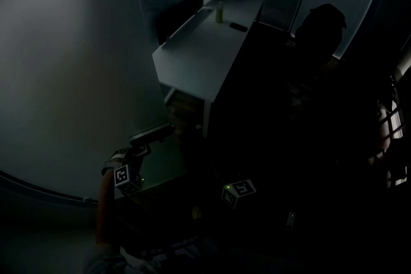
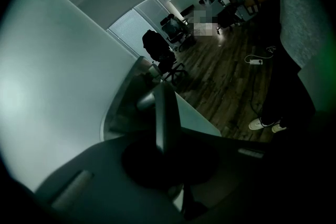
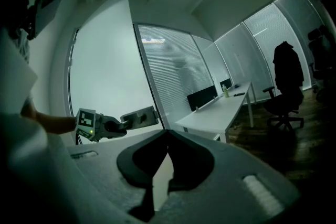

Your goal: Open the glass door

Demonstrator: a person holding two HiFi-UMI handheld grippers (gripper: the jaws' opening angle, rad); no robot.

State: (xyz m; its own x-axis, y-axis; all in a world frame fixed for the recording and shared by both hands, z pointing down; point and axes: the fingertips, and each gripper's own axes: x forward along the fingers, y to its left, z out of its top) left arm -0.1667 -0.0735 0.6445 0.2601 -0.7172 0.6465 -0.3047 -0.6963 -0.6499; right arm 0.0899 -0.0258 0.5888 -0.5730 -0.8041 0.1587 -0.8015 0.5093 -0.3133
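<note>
Glass door (image 1: pixel 64 74): frosted panel standing left of the white desk (image 1: pixel 205 42). Left gripper (image 1: pixel 151 133): jaws fully closed, tips beside the metal handle (image 2: pixel 146 100) at the door edge nearest the desk, probably to lever or push it. Right gripper (image 3: pixel 166 134): jaws together, empty, held short of the desk, apparently in reserve. No legible writing; square markers (image 3: pixel 87 119) only

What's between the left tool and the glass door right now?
Nothing visible: in the right gripper view the left tool sits right at the edge of the glass door.
</note>
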